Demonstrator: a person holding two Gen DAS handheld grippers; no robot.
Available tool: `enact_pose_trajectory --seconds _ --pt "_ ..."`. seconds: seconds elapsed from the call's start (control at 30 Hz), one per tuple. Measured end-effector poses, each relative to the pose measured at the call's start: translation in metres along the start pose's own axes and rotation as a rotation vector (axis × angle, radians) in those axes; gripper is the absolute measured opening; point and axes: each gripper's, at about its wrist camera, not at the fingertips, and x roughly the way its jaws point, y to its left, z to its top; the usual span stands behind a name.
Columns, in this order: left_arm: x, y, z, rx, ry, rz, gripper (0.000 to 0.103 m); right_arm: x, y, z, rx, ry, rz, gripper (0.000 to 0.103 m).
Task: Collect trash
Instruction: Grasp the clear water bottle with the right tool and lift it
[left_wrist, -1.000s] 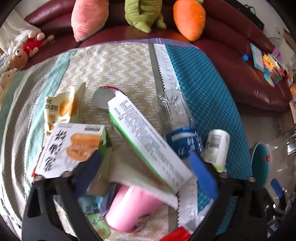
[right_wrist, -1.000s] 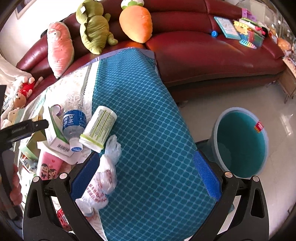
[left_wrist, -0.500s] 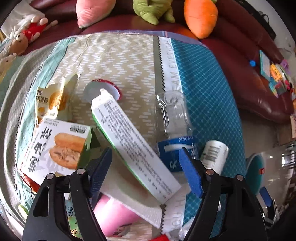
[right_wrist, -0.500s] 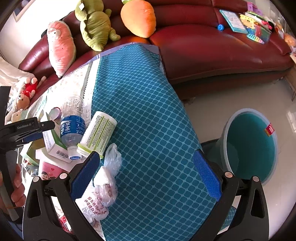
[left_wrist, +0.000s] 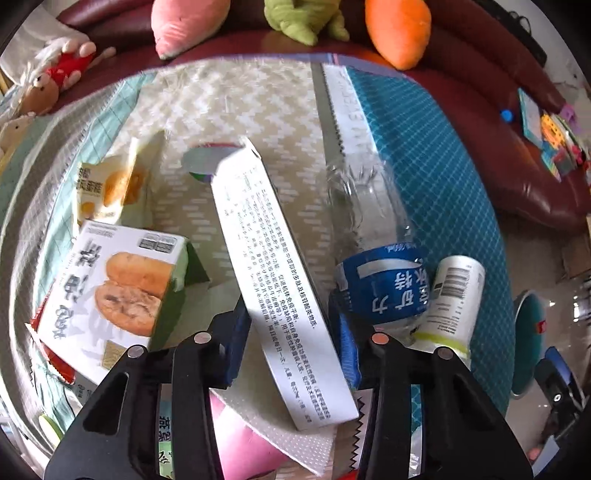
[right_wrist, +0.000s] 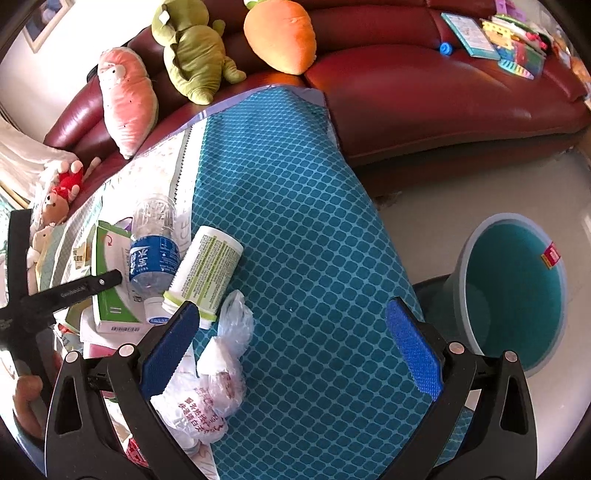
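Note:
Trash lies piled on a cloth-covered table. My left gripper (left_wrist: 291, 343) has its blue pads on both sides of a long white and green carton (left_wrist: 273, 288) and is shut on it. Beside it lie a clear water bottle with a blue label (left_wrist: 380, 266), a white canister (left_wrist: 454, 295) and a bread box (left_wrist: 110, 291). My right gripper (right_wrist: 291, 354) is open and empty over the teal cloth (right_wrist: 295, 221), with a crumpled plastic bag (right_wrist: 214, 373) by its left finger. The carton (right_wrist: 110, 295), bottle (right_wrist: 151, 251) and canister (right_wrist: 207, 269) also show in the right wrist view.
A teal waste bin (right_wrist: 517, 295) stands on the floor right of the table. A snack wrapper (left_wrist: 107, 188), a foil lid (left_wrist: 203, 162) and a pink cup (left_wrist: 243, 443) lie around the carton. A red sofa (right_wrist: 424, 85) with plush toys runs behind.
My left gripper moved forward and closed its fingers onto the long carton. My right gripper shifted slightly and stayed open.

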Motion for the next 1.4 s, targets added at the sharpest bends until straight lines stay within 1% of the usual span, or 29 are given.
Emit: enact_pose_trajectory --seconds 0.03,0.07,0.1,0.17,0.2,0.3,0.33,0.4,0.47,0.53,0.57,0.63,0.77,0.87,1.0,1.03,1.07,1.1,1.17,1.27,1.4 --pt "0.006 0.0 0.0 0.003 0.023 -0.007 0.048 0.0 0.001 0.001 -0.002 0.0 0.002 0.097" --pt "0.013 -0.001 0.0 0.004 0.036 -0.018 0.047 0.0 0.003 0.003 -0.005 0.002 0.003 0.097" --pt "0.016 -0.002 -0.001 0.004 0.034 -0.031 0.043 0.001 0.005 0.004 -0.008 0.003 0.004 0.097" --pt "0.012 -0.001 0.001 0.01 0.007 -0.066 0.036 0.002 0.011 0.009 -0.017 0.013 0.008 0.097" --pt "0.007 0.0 0.003 0.022 -0.011 -0.086 0.035 0.004 0.015 0.012 -0.022 0.019 0.01 0.097" --pt "-0.006 0.006 0.007 0.04 -0.048 -0.136 0.034 0.007 0.03 0.021 -0.047 0.032 0.032 0.097" --pt "-0.012 0.011 0.009 0.046 -0.063 -0.166 0.034 0.008 0.038 0.026 -0.059 0.038 0.046 0.097" --pt "-0.02 0.014 0.009 0.055 -0.086 -0.198 0.034 0.014 0.055 0.037 -0.086 0.051 0.07 0.097" --pt "-0.028 0.022 0.011 0.062 -0.107 -0.231 0.034 0.022 0.072 0.045 -0.114 0.06 0.09 0.093" --pt "-0.035 0.035 0.016 0.058 -0.123 -0.26 0.034 0.033 0.091 0.054 -0.144 0.085 0.111 0.082" --pt "-0.042 0.041 0.019 0.053 -0.137 -0.273 0.034 0.039 0.098 0.057 -0.152 0.099 0.122 0.08" --pt "-0.049 0.056 0.026 0.042 -0.163 -0.28 0.034 0.057 0.118 0.066 -0.182 0.136 0.137 0.08" --pt "-0.052 0.071 0.028 0.032 -0.17 -0.289 0.034 0.091 0.146 0.071 -0.237 0.213 0.152 0.08" --pt "-0.046 0.078 0.033 0.027 -0.161 -0.3 0.034 0.118 0.157 0.073 -0.263 0.265 0.128 0.08" --pt "-0.042 0.083 0.035 0.02 -0.161 -0.303 0.034 0.143 0.16 0.069 -0.262 0.317 0.135 0.08" --pt "-0.041 0.083 0.035 0.019 -0.159 -0.3 0.034 0.144 0.161 0.068 -0.271 0.311 0.125 0.079" --pt "-0.039 0.083 0.035 0.017 -0.156 -0.296 0.034 0.143 0.163 0.069 -0.288 0.289 0.121 0.073" --pt "-0.038 0.083 0.034 0.015 -0.154 -0.295 0.034 0.142 0.165 0.069 -0.296 0.274 0.132 0.062" --pt "-0.04 0.081 0.032 0.012 -0.154 -0.3 0.034 0.134 0.166 0.071 -0.278 0.262 0.169 0.062" --pt "-0.046 0.075 0.033 0.022 -0.167 -0.295 0.034 0.119 0.167 0.074 -0.27 0.206 0.172 0.061" --pt "-0.061 0.062 0.028 0.046 -0.186 -0.286 0.034 0.092 0.156 0.081 -0.226 0.145 0.208 0.061"
